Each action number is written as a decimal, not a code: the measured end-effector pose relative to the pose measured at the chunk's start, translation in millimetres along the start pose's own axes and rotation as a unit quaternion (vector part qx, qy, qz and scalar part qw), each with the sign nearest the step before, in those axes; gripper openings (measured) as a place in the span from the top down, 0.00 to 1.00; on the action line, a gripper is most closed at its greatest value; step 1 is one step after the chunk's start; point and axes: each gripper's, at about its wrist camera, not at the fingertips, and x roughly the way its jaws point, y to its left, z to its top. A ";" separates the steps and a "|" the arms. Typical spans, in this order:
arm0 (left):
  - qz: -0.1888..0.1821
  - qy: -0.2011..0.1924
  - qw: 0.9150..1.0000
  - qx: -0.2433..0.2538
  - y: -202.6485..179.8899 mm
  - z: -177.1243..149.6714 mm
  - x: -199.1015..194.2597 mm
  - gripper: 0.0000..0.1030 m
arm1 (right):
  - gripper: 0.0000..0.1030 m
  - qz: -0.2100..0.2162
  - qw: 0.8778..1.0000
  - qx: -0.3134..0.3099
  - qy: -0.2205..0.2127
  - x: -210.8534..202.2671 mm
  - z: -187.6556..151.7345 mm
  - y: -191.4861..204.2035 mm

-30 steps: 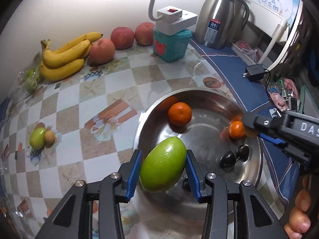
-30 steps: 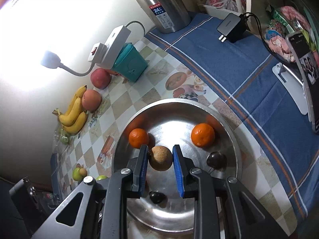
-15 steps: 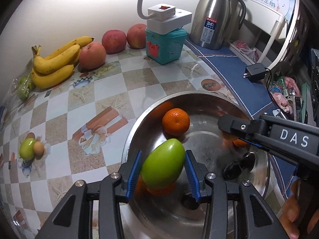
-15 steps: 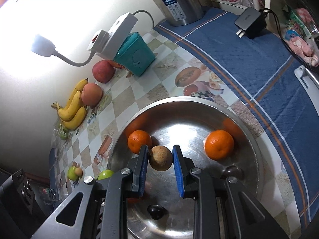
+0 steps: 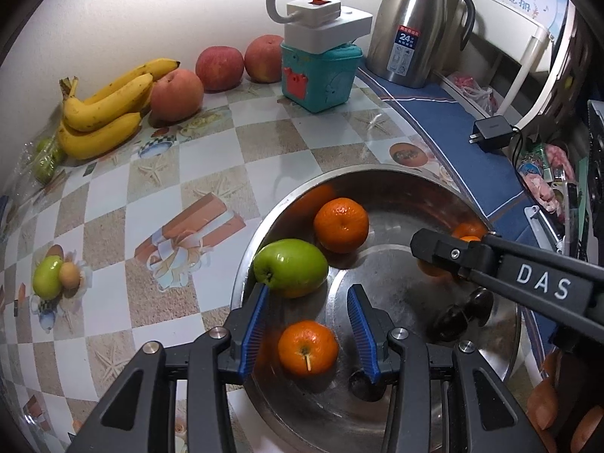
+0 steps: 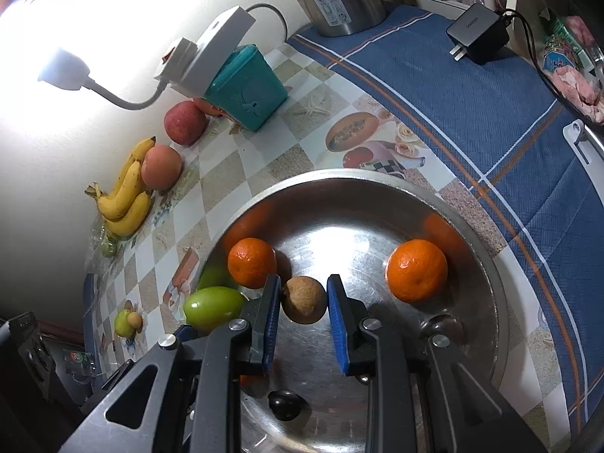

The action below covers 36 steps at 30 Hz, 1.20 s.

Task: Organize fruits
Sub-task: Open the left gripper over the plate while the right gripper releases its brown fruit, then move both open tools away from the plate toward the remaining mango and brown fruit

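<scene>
Left wrist: hanging over the bowl (image 5: 377, 168) with the left gripper (image 5: 307, 290), jaws standing apart and clamping nothing. Lying just past the fingertips, against the bowl's left inner wall, the green fruit (image 5: 290, 264), seemingly brushing the left fingertip. Resting on its side, long axis running roughly across the picture, stem end pointing left and slightly toward the camera. Showing through the gap between the jaws, an orange (image 5: 307, 347) sitting on the bowl floor, untouched. Judging by this, finishing the drop of the green fruit; next calling for a straight lift clear without nudging it, then a reach for the bananas (image 5: 105, 109) waiting by the wall.

Right wrist: clamping the brown fruit (image 6: 304, 300) between the blue pads of the right gripper (image 6: 304, 281), hanging low over the bowl's middle. Being nearly round, offering no clear long axis; its stem end cannot be told for certain. Lying at left, on the bowl's near-left wall, the green fruit again, long axis across the picture. Probably calling next for easing the jaws apart close above the floor, keeping the brown fruit from rolling.
</scene>
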 end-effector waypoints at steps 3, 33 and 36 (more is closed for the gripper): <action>0.001 0.002 1.000 -0.002 0.2 -0.6 0.2 0.55 | 0.74 -0.006 1.000 0.000 0.006 2.9 -0.9 -0.2; -0.003 -0.004 0.998 -0.067 26.1 8.7 -28.0 0.54 | 0.66 -0.013 0.999 0.005 -0.029 -42.3 8.3 3.8; 0.002 0.004 0.995 -0.096 41.1 7.7 -29.8 0.54 | 0.66 -0.018 0.999 -0.004 -0.027 -44.5 6.4 8.0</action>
